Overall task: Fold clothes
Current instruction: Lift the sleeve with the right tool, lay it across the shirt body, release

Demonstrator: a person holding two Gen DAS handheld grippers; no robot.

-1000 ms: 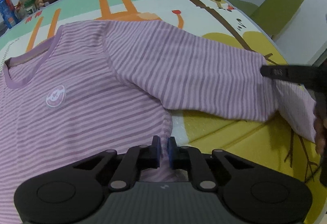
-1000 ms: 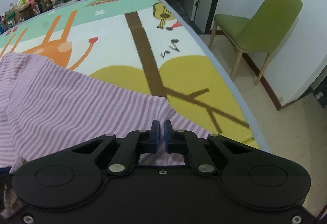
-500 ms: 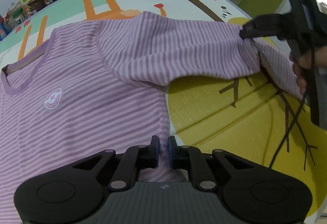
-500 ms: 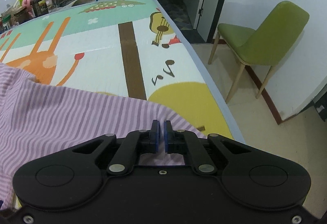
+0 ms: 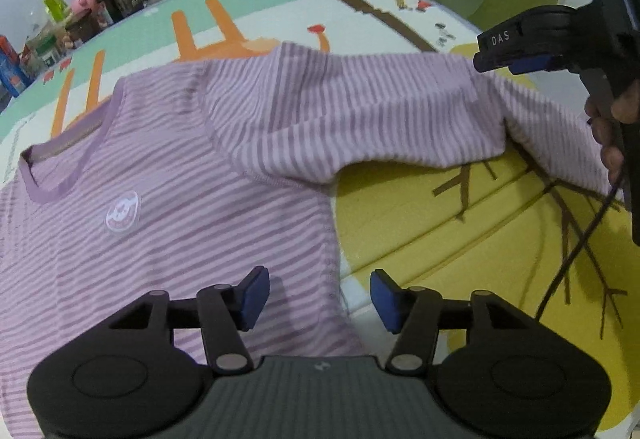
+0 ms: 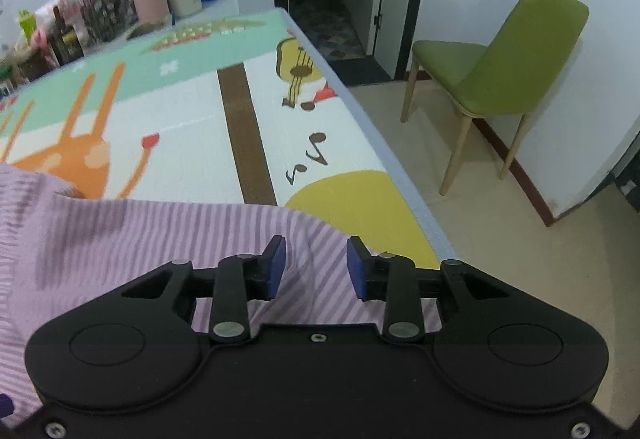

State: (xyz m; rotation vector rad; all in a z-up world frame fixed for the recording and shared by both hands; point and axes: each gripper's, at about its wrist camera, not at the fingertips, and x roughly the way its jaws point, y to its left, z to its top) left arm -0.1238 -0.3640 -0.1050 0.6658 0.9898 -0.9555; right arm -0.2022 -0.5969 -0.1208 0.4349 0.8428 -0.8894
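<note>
The left gripper (image 5: 319, 297) has its jaws released; they have just been opening, and the side hem of the shirt (image 5: 168, 207) lies under the gap with neither blue pad pressing on it. The right gripper (image 6: 316, 266) also has just been opening its jaws; they stand apart, the striped sleeve (image 6: 168, 239) passing loosely between them without being pinched. In the left wrist view this right gripper sits at 2 o'clock, a hand (image 5: 612, 127) around its handle, its tip over the sleeve where the cloth sags in a fold toward 3 o'clock.

The purple striped shirt lies face up on the bench (image 5: 420, 207), its collar at 9 o'clock and a round white badge on the chest. The bench wears a cartoon mat with an orange giraffe and a yellow tree. Bottles and packets (image 5: 100, 7) crowd the far edge at 11 o'clock. In the right wrist view a green chair (image 6: 496, 79) stands on the floor at 2 o'clock.
</note>
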